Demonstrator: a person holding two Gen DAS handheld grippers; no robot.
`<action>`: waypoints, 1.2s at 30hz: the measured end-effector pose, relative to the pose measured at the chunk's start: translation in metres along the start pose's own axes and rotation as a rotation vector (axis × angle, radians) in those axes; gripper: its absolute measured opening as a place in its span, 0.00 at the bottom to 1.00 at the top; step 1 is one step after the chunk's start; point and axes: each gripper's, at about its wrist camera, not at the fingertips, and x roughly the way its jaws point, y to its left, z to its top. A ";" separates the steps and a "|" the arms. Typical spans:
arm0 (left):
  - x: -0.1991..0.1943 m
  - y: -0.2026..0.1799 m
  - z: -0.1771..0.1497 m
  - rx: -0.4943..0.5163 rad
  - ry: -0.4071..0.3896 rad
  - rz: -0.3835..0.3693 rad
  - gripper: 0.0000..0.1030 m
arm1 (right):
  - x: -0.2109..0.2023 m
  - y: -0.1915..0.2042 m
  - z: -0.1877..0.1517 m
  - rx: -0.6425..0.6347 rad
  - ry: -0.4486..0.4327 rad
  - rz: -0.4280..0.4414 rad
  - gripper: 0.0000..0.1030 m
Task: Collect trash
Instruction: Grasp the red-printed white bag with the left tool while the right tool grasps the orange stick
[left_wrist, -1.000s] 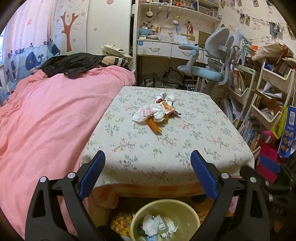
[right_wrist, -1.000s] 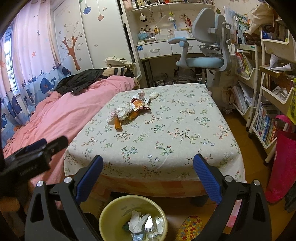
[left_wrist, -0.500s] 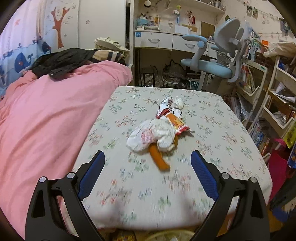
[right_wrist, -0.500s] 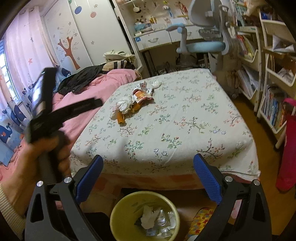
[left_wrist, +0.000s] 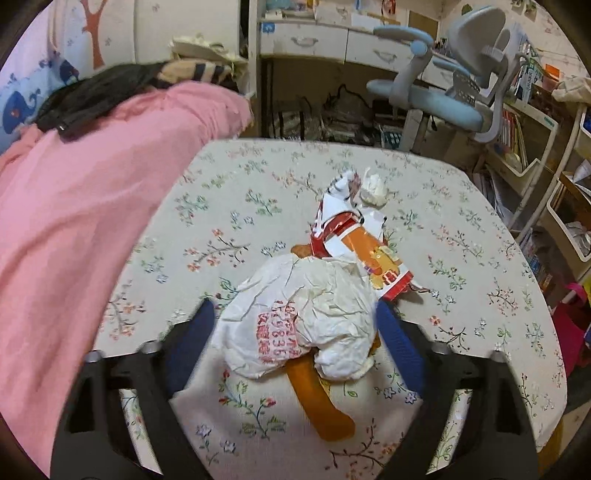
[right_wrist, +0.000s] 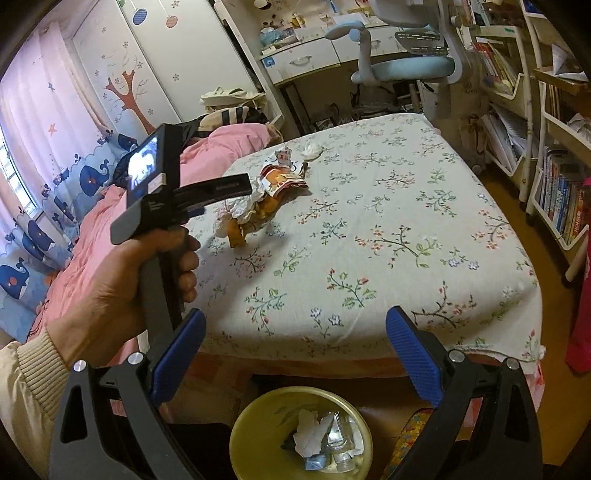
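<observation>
Left gripper (left_wrist: 295, 343) closing, jaws astride crumpled white wrapper (left_wrist: 299, 328), contact unclear; right gripper (right_wrist: 295, 354) wide, empty

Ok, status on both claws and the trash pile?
Left claw closing around white crumpled paper, grip unconfirmed. Right claw open, empty, above yellow bin. Orange wrapper underneath; nothing blocking.

Two wrappers (left_wrist: 354, 236), one bin (right_wrist: 301, 434) (yellow)

Crumpled bag (left_wrist: 299, 325) atop wrappers (left_wrist: 364, 251) on table (left_wrist: 229, 206); bin (right_wrist: 300, 432) below, in front.
</observation>
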 end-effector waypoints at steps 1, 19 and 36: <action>0.004 0.003 0.002 -0.012 0.019 -0.036 0.55 | 0.001 0.001 0.001 0.001 0.002 0.002 0.91; -0.065 0.066 0.006 -0.212 -0.065 -0.148 0.28 | 0.003 0.016 -0.002 -0.042 0.022 0.024 0.91; -0.111 0.108 0.013 -0.281 -0.121 -0.121 0.29 | 0.144 0.114 0.066 -0.438 0.169 0.111 0.60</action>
